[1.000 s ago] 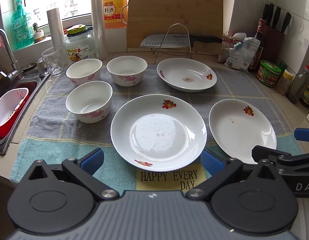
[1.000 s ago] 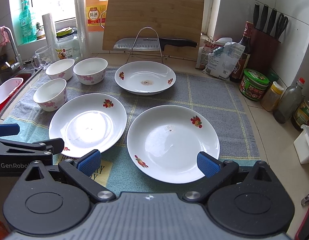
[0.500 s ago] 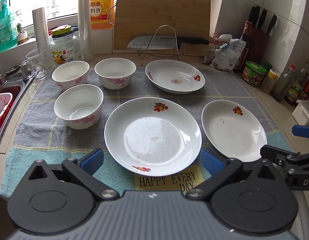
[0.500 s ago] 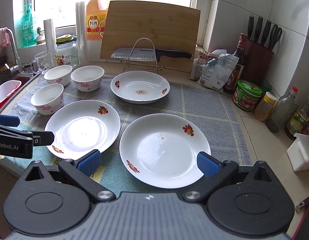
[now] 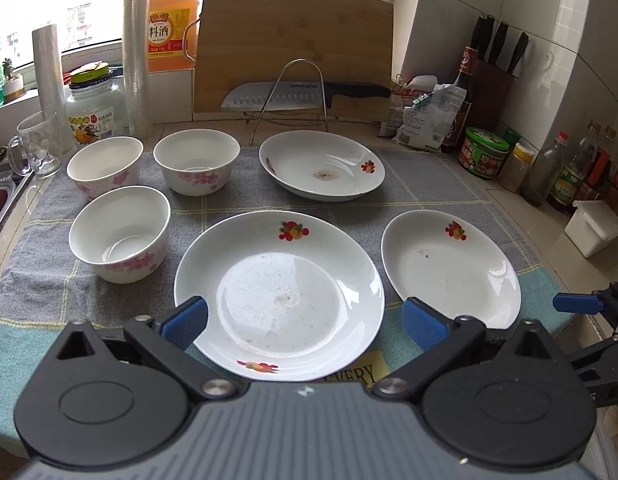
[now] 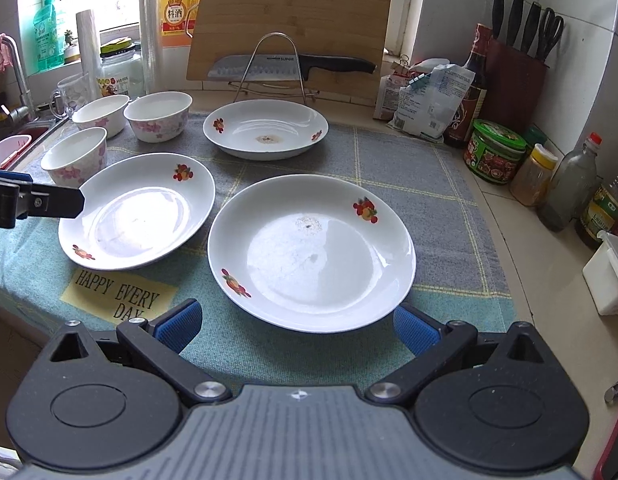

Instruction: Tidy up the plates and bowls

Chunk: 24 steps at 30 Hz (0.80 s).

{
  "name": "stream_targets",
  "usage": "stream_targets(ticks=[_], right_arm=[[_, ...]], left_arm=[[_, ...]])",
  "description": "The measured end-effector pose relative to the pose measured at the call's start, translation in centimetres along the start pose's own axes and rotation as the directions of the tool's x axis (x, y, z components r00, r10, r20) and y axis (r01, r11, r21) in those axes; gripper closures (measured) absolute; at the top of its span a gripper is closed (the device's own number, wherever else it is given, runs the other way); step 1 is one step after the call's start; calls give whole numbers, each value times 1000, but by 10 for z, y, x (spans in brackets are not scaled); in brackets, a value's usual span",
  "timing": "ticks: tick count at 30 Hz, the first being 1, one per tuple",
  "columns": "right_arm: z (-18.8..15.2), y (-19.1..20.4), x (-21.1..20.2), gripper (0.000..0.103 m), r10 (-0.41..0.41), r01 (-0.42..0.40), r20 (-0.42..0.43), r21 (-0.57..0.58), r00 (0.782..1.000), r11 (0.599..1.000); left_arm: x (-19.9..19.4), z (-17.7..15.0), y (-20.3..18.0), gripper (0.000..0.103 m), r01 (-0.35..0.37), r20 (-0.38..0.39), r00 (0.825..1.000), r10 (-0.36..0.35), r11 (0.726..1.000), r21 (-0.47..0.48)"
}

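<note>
Kitchen counter by a window, tiled walls, and a grey-and-teal checked mat spread under everything you are sorting. On the mat its yellow patch reads "HAPPY EVERY DAY".

You have three bowls, all empty: near bowl, back-left bowl and back-right bowl, each white with pink flowers, clustered at the mat's left side. You have three plates, white with fruit prints: the left plate directly ahead of your left gripper, the right plate directly ahead of your right gripper, and the far plate at the back with a brownish stain in its middle. The two near plates carry only faint specks.

Both grippers are spread wide and hold nothing; each hovers at the near rim of its plate, and you cannot tell from these views whether the blue pads touch the rims.

Behind the mat a bamboo cutting board leans on the wall, with a knife marked "SUPOR" across a wire stand. An orange jug reads "料酒". A knife block holds four black handles plus scissors. A green-lidded jar sits right of the mat, a lidded glass jar to the left beside a glass mug.
</note>
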State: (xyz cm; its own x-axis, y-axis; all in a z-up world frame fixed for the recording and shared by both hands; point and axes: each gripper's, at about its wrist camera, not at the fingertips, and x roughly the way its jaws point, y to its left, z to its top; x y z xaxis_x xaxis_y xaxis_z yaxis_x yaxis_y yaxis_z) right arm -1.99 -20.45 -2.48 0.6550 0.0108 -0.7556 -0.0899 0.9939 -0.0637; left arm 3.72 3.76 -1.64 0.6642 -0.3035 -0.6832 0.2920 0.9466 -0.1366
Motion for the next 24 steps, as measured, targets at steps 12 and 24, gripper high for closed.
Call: stream_targets(ticks=[12, 24], right_arm=[[-23, -26, 55, 0, 28, -26, -64, 32, 998, 999], [-17, -33, 79, 0, 88, -90, -86, -21, 992, 996]], left_arm=[[30, 5, -15, 1, 5, -49, 999, -4, 1000, 10], [58, 15, -36, 1, 18, -80, 997, -14, 998, 53]])
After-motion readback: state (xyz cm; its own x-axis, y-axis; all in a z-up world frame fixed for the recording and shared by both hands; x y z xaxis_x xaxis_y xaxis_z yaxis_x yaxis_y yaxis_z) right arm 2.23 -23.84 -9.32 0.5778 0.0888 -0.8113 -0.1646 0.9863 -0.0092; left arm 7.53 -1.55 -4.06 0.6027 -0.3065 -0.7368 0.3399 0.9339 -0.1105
